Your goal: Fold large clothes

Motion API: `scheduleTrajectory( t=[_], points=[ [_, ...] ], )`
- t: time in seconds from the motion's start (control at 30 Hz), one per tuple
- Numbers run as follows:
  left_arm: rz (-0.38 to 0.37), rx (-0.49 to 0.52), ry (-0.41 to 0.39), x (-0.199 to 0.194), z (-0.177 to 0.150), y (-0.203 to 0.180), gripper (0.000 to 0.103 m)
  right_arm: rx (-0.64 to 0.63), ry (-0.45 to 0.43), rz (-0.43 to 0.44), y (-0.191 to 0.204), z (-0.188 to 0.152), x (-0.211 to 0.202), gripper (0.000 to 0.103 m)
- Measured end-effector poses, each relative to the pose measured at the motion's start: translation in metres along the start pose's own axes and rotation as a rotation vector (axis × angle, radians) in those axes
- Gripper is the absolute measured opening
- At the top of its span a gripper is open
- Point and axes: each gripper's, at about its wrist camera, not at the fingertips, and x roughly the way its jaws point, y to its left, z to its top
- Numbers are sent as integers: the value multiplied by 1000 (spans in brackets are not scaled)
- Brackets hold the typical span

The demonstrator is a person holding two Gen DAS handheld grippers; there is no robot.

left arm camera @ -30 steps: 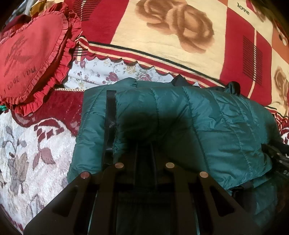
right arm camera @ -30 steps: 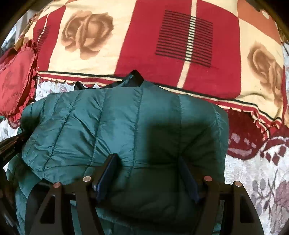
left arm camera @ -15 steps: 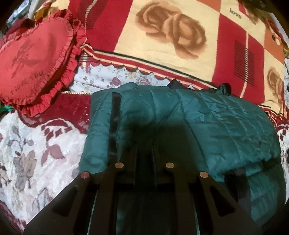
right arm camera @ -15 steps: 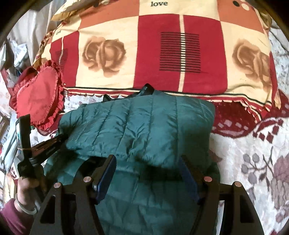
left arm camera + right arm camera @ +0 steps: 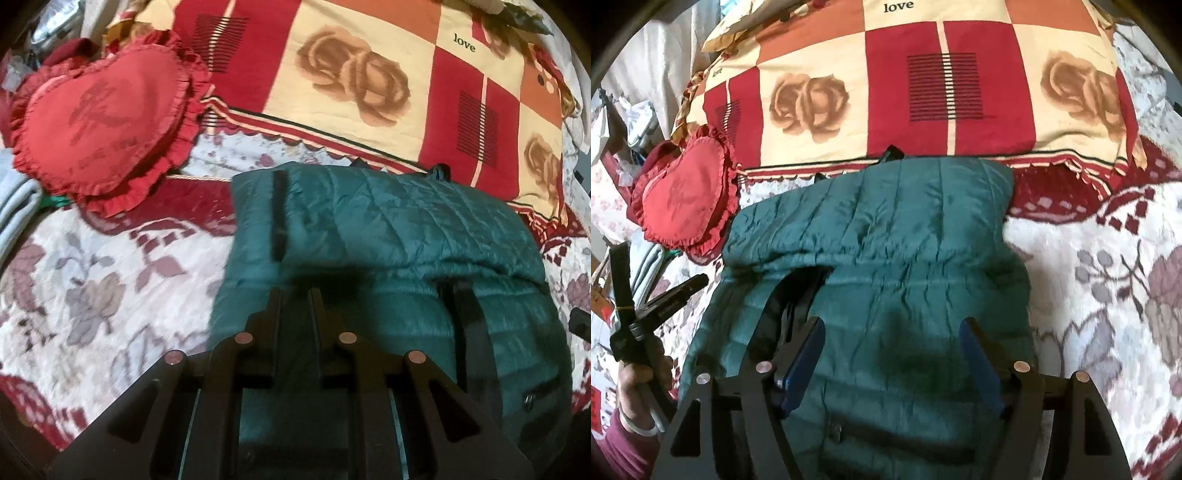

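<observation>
A dark green quilted jacket lies folded on the bed, its upper half doubled over the lower half, with black strips along its edges. My left gripper hovers above the jacket's near left part, shut with nothing in it. In the right wrist view the jacket fills the middle. My right gripper hangs over its near half; the jaws are opening and the blue pads press on nothing. At the left of that view a hand holds the left gripper beside the jacket.
A red heart-shaped frilled cushion lies left of the jacket. A red and cream rose-patterned blanket lies bunched behind it. The white and maroon floral bedcover shows bare to the right and front left. Clutter sits at the far left edge.
Both grippers have pulled back and risen from the jacket, so more of the bed shows. The folded-over upper half now lies free on the lower half. The right jaws have spread slightly.
</observation>
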Motion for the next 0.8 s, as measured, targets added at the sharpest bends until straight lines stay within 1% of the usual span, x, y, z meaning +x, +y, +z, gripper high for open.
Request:
scheduleTrajectory(
  t=[0.07, 0.2, 0.27, 0.4, 0.6, 0.8],
  points=[
    [-1, 5, -1, -10, -10, 2, 13, 3, -4, 9, 0, -7, -7, 73],
    [4, 22, 0, -26, -32, 4, 13, -24, 4, 11, 4, -22, -20, 79],
    [7, 26, -2, -33, -41, 6, 13, -34, 5, 12, 5, -29, -27, 79],
    [-12, -7, 12, -43, -55, 14, 13, -60, 11, -13, 5, -40, -36, 79],
    [-10, -23, 25, -54, -76, 18, 13, -47, 23, -9, 2, -61, -42, 80],
    [-17, -48, 66, -59, -100, 30, 13, -56, 27, -19, 3, -80, -53, 80]
  ],
)
